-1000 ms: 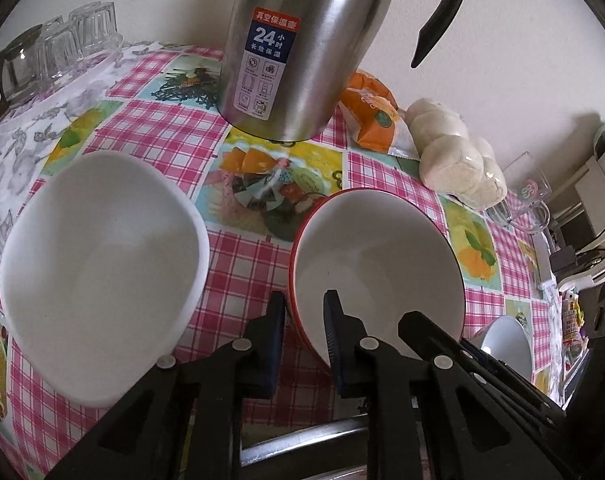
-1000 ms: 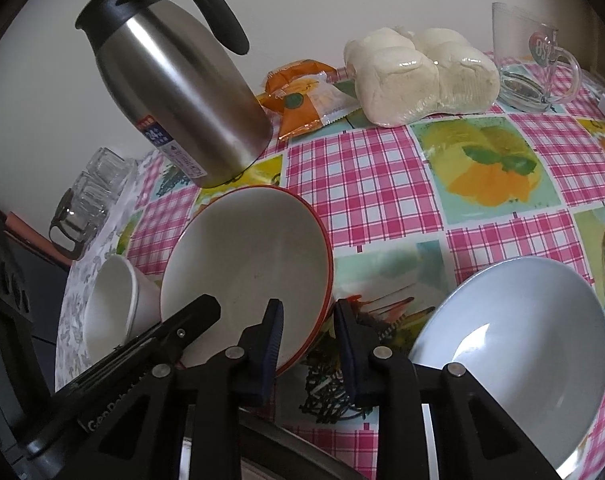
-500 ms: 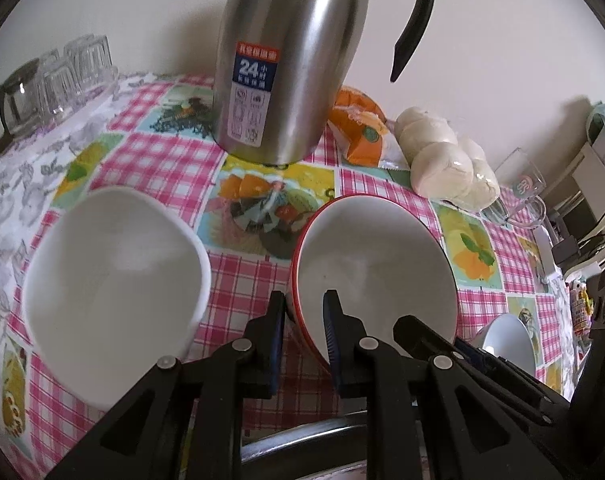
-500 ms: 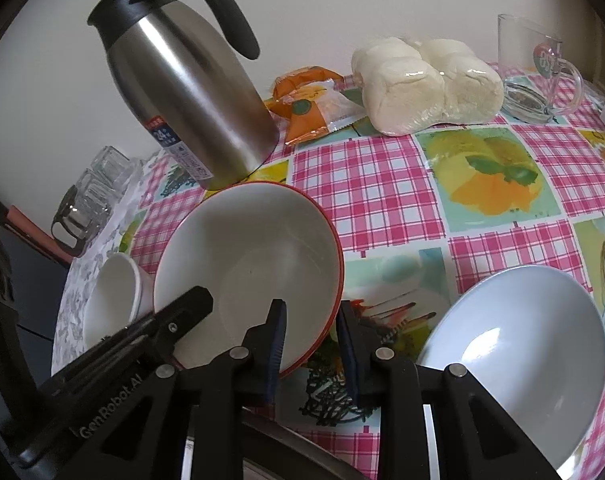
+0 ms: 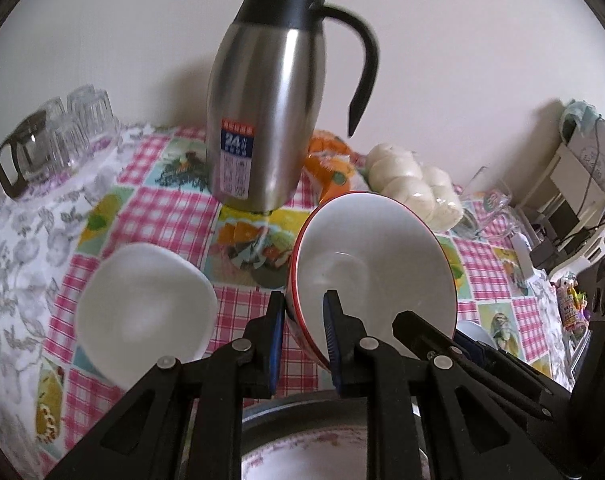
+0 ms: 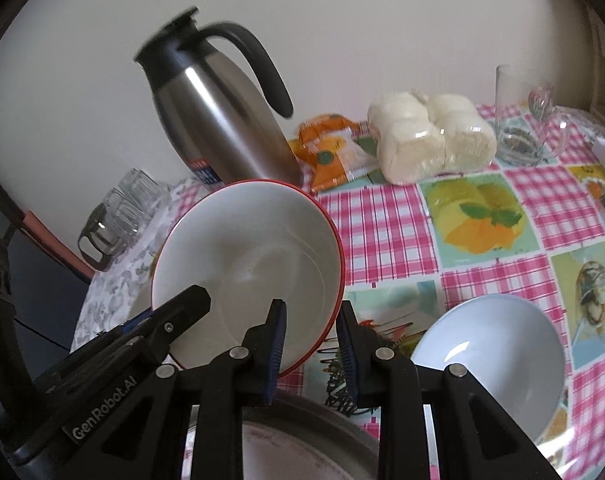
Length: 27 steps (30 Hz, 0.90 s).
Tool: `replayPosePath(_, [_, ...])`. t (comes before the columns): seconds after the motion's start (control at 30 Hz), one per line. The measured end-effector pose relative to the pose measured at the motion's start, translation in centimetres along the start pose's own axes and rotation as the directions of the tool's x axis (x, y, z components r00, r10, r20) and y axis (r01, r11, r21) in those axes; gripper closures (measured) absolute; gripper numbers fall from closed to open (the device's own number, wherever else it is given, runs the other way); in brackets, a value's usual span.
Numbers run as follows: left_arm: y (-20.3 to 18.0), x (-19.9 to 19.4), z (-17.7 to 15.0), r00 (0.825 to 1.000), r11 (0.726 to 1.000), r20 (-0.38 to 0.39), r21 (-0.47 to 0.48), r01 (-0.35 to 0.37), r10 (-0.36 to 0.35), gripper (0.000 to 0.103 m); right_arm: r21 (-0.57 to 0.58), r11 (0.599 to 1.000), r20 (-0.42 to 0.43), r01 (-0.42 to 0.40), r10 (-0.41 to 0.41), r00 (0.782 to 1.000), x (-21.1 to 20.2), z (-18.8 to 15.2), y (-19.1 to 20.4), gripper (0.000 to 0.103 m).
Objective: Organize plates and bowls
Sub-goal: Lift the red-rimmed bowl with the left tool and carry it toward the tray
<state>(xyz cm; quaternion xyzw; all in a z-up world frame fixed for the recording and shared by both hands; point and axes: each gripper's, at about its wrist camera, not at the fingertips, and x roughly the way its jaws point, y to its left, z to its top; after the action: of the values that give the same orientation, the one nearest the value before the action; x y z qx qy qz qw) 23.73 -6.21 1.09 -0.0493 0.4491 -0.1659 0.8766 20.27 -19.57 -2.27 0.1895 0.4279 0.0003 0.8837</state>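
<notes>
A red-rimmed bowl (image 5: 372,264) hung tilted above the checked tablecloth (image 6: 386,224), pinched on its near rim from two sides. The left gripper (image 5: 302,334) had its jaws pressed nearly together across the bowl's wall, one pad inside and one outside. The right gripper (image 6: 310,342) clamped the rim a little farther round in the same way, its jaws slightly wider. The bowl's open face leaned towards the cameras, its far edge level with the foot of the steel flask (image 5: 268,120).

The bowl looked like glazed ceramic: stiff, moderately heavy for its size, slick under rubber pads and likely to chip or shatter if it slipped. Two holds on one side of the rim left most of its weight hanging beyond the pads, so it would tend to swing or rotate; holds set farther apart would have steadied it better.

A white bowl (image 5: 146,312) sat on the cloth to the left, and a pale blue bowl (image 6: 490,360) to the right; either seemed a plausible partner for stacking. The edge of a plate in a dark tray (image 6: 302,444) showed just beneath the grippers. Wrapped buns (image 6: 430,136) and a snack packet (image 6: 330,152) lay by the wall, well clear.
</notes>
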Motion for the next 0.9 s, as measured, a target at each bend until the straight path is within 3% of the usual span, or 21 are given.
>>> replayPosePath(0.37, [-2.2,-7.0,0.3,0.996,0.999,0.092,0.052,0.000,-0.005,0.083,-0.022,1.000,0.067,-0.004,0.005,0.998,-6.2,-0.1,1.6,0.074])
replayPosePath(0.9, [-3.2,-12.4,-2.4,0.992,0.998,0.120,0.055,0.029,-0.036,0.083,-0.035,0.999,0.112,-0.005,0.009,0.994,-12.9,-2.4,2.5,0.074])
